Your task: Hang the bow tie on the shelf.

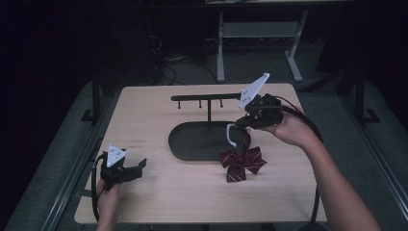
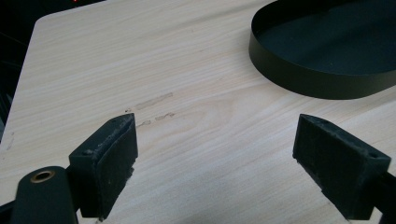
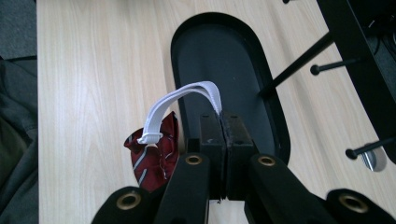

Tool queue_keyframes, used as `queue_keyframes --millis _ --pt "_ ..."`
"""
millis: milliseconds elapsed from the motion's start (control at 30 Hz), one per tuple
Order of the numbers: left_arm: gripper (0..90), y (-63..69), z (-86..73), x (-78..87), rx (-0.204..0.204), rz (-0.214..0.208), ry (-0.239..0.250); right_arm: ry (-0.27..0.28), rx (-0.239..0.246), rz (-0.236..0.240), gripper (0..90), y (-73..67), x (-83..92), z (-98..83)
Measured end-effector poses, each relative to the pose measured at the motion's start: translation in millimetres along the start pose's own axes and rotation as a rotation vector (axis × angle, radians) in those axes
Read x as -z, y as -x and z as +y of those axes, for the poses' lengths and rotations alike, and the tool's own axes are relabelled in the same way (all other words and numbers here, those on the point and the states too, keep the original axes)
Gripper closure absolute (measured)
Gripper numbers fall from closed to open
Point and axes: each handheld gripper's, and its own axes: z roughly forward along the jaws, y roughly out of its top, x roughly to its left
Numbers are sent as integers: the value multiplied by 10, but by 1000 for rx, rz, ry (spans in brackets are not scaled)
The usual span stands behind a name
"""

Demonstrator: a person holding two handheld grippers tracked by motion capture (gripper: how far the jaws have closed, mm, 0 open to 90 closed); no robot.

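Note:
A dark red striped bow tie (image 1: 242, 162) hangs by its white elastic strap (image 1: 230, 135) just above the table, beside the right end of the black oval tray (image 1: 192, 144). My right gripper (image 1: 242, 122) is shut on that strap (image 3: 187, 95), and the bow (image 3: 152, 158) dangles below its closed jaws over the tray's rim (image 3: 180, 116). A black hanger stand (image 1: 208, 98) with short pegs rises from the tray, close to the right gripper. My left gripper (image 1: 140, 166) rests low at the table's front left, open with nothing between its pads (image 2: 109, 156); the tray (image 2: 299, 79) lies ahead of it.
The light wooden table (image 1: 144, 120) has bare surface between the left gripper and the tray. The stand's crossbar and pegs (image 3: 334, 67) lie to the right of the right gripper's jaws. Beyond the table's far edge stand dark floor and a white desk frame (image 1: 260, 38).

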Motion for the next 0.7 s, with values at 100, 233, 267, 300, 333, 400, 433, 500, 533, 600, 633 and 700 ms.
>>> queue_keyframes --millis 100,233,267,300,333,400,433,500,533,600,633,700 --pt "135 -7 -2 -2 1 0 1 4 -1 11 885 27 -25 35" --pt "136 -12 -1 -6 6 1 0 5 9 15 886 63 -48 65" --pt "135 -12 -1 -10 8 0 1 6 5 20 885 68 -51 73" --pt "135 -11 0 -11 8 0 0 4 11 18 885 82 -52 85" --pt "136 -11 1 -14 8 1 0 6 11 21 885 88 -54 94" --pt "135 -11 2 -17 10 2 2 5 11 19 885 108 -57 119" --pt "135 -12 2 -16 7 1 0 9 6 23 885 115 -58 137" --pt "135 -10 3 -14 8 2 1 11 4 24 885 127 -60 162" --pt "135 -10 3 -13 11 1 3 6 15 19 885 139 -59 177" --pt "135 -14 5 -10 13 2 5 10 9 22 885 149 -63 216" --pt "136 -16 5 -8 13 3 5 8 12 22 885 157 -63 233" --pt "135 -20 3 -7 8 2 3 4 13 19 885 170 -63 263"
